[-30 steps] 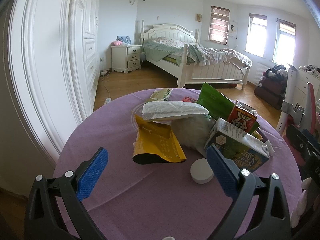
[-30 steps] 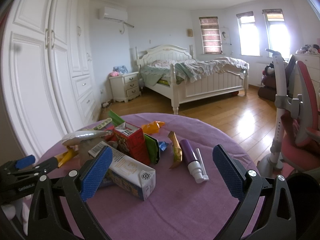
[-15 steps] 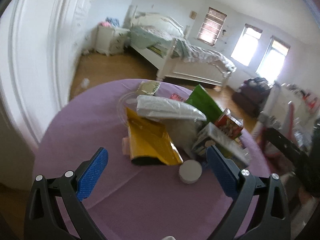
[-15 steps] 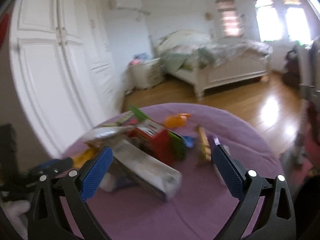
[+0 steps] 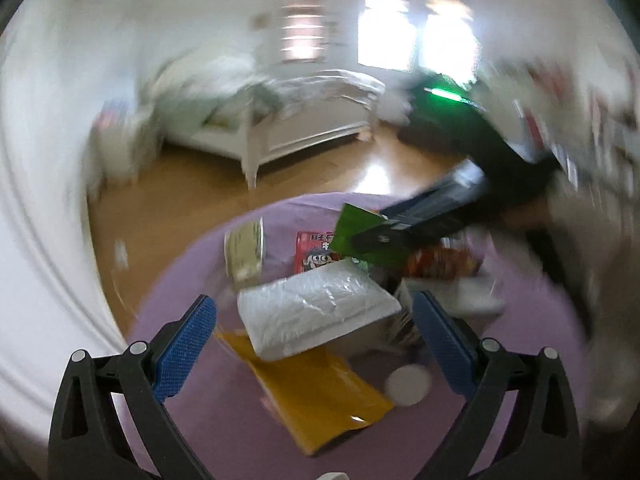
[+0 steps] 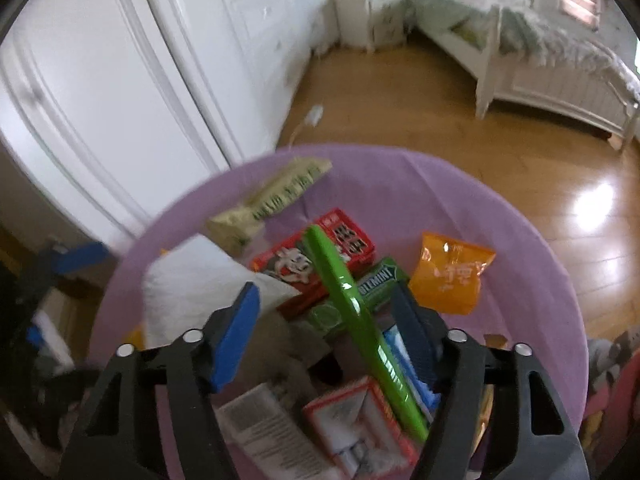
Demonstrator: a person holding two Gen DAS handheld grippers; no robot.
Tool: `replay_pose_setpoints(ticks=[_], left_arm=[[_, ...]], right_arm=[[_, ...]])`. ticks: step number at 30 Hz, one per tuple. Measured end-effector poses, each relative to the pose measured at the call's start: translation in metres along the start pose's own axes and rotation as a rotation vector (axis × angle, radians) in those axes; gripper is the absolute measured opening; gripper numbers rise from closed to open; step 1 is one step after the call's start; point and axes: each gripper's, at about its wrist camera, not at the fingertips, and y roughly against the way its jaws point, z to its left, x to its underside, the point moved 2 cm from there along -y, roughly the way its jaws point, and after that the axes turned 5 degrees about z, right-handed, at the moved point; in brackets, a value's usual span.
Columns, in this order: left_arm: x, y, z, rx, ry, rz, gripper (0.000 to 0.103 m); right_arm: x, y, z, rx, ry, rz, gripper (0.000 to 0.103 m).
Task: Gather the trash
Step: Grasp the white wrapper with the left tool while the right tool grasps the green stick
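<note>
Seen from the left wrist, all a bit blurry: left gripper [image 5: 314, 334] held over the round table with the purple cloth [image 5: 192, 292], blue pads far apart, nothing squeezed between them. Just past the pads, a puffy white bag [image 5: 316, 312] on top of the trash pile. Under it, nearer the camera, a flat yellow pouch [image 5: 320, 396]. Beside the pouch, a small white round lid [image 5: 408, 385] on the cloth. Farther back, a pale green pack [image 5: 245, 254], a red packet with a cartoon face [image 5: 316, 254] and a green bag [image 5: 362, 236] sticking up. Right gripper [image 5: 424, 220] reaching in from the right as a dark blur, right at the green bag. Behind it all, a white bed [image 5: 288, 120] on a wooden floor. Seen from the right wrist: right gripper [image 6: 328, 336] pointing down into the pile, pads closing in, with the green bag [image 6: 360, 320] standing on edge between them; far pad looks close against it, near pad not on it yet. Around it, the red packet [image 6: 312, 256], a green mint pack [image 6: 372, 284], the white bag [image 6: 200, 280] and a white carton [image 6: 272, 436] at the bottom. Off to the right, an orange snack bag [image 6: 450, 274] lying alone on the cloth. At the far left edge, the left gripper [image 6: 68, 264] showing, too blurry to tell much.
</note>
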Motion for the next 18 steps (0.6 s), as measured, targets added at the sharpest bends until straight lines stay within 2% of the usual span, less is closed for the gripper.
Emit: replay_pose_setpoints(ticks=[1, 2, 4, 5, 7, 9, 10, 11, 12, 14, 18], left_arm=[[0.001, -0.004, -0.006, -0.006, -0.074, 0.015, 0.098], [0.003, -0.010, -0.011, -0.008, -0.130, 0.033, 0.098], [0.005, -0.021, -0.014, -0.030, -0.191, 0.060, 0.098], [0.006, -0.030, -0.016, -0.057, -0.233, 0.077, 0.098], [0.002, -0.047, -0.009, -0.047, -0.247, 0.098, 0.096], [-0.002, -0.054, -0.002, -0.006, -0.210, 0.101, 0.078], [-0.004, -0.059, 0.003, 0.016, -0.178, 0.109, 0.057], [-0.006, -0.066, 0.010, 0.035, -0.119, 0.126, 0.043], [-0.006, -0.066, 0.018, 0.041, -0.084, 0.127, 0.039], [-0.008, -0.069, 0.032, 0.063, 0.013, 0.114, 0.025], [-0.011, -0.044, 0.036, 0.091, 0.099, 0.033, 0.024]], right_arm=[[-0.002, -0.007, 0.000, 0.011, 0.012, 0.024, 0.047], [-0.003, -0.013, 0.000, 0.020, 0.021, 0.051, 0.040], [-0.003, -0.018, 0.000, 0.029, 0.022, 0.059, 0.018], [-0.002, -0.017, 0.000, 0.026, 0.021, 0.049, 0.017], [0.001, -0.011, 0.002, 0.007, 0.006, 0.011, 0.015], [0.010, -0.002, 0.000, -0.016, -0.013, -0.030, 0.014], [0.012, 0.006, -0.003, -0.027, -0.022, -0.046, 0.014], [0.014, 0.016, -0.008, -0.040, -0.041, -0.075, 0.014], [0.016, 0.024, -0.009, -0.046, -0.051, -0.100, 0.014], [0.023, 0.040, -0.011, -0.054, -0.069, -0.154, 0.014], [0.040, 0.074, -0.018, -0.110, -0.126, -0.269, 0.014]])
